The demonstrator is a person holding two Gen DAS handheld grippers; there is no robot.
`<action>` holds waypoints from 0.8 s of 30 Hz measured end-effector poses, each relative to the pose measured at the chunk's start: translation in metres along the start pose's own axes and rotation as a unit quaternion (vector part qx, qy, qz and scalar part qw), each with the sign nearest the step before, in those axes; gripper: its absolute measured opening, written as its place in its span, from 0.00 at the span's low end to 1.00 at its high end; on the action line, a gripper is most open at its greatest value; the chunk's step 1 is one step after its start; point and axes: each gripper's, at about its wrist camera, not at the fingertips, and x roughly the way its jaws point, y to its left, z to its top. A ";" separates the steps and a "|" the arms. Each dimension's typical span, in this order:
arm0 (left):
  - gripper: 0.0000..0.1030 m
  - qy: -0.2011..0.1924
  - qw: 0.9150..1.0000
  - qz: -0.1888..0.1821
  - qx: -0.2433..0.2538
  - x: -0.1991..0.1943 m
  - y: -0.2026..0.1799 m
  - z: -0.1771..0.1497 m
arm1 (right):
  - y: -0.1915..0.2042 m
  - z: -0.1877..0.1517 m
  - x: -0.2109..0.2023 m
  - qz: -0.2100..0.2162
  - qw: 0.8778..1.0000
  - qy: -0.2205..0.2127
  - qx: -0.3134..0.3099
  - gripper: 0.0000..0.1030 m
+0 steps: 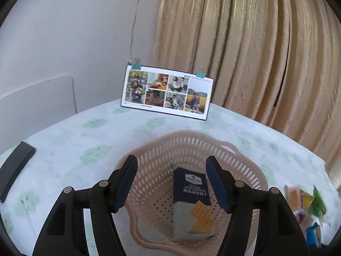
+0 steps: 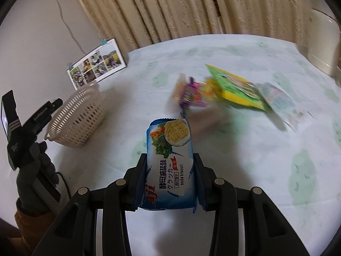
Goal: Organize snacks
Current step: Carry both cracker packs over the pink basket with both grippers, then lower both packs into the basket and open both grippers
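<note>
A pink perforated basket (image 1: 251,170) stands on the table right under my left gripper (image 1: 171,168), which is open with nothing between its fingers. Inside the basket lies a navy and pale cracker packet (image 1: 189,194). In the right wrist view my right gripper (image 2: 169,164) is shut on a blue soda biscuit packet (image 2: 169,149), held above the tablecloth. The same basket (image 2: 76,115) is at the left there, beside the left gripper body (image 2: 32,123) held by a gloved hand (image 2: 40,170). Beyond the biscuit packet lie loose snack packets (image 2: 234,89), blurred.
A photo calendar (image 1: 166,91) stands at the table's far edge in front of beige curtains (image 1: 255,53). A black flat object (image 1: 16,168) lies at the left edge. More snack packets (image 1: 307,207) sit right of the basket. A cream container (image 2: 324,42) is at the far right.
</note>
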 end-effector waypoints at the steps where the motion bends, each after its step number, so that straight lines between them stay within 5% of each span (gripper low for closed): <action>1: 0.65 -0.003 1.000 0.004 0.001 -0.001 0.000 0.000 | 0.006 0.003 0.002 0.005 1.000 -0.001 -0.004 0.36; 6: 0.74 -0.022 1.000 0.020 0.001 -0.011 0.001 0.000 | 0.043 0.028 0.011 0.039 0.999 -0.012 -0.030 0.36; 24: 0.74 -0.028 0.996 0.040 -0.071 -0.016 0.032 0.004 | 0.155 0.080 0.060 0.132 0.988 -0.008 -0.083 0.36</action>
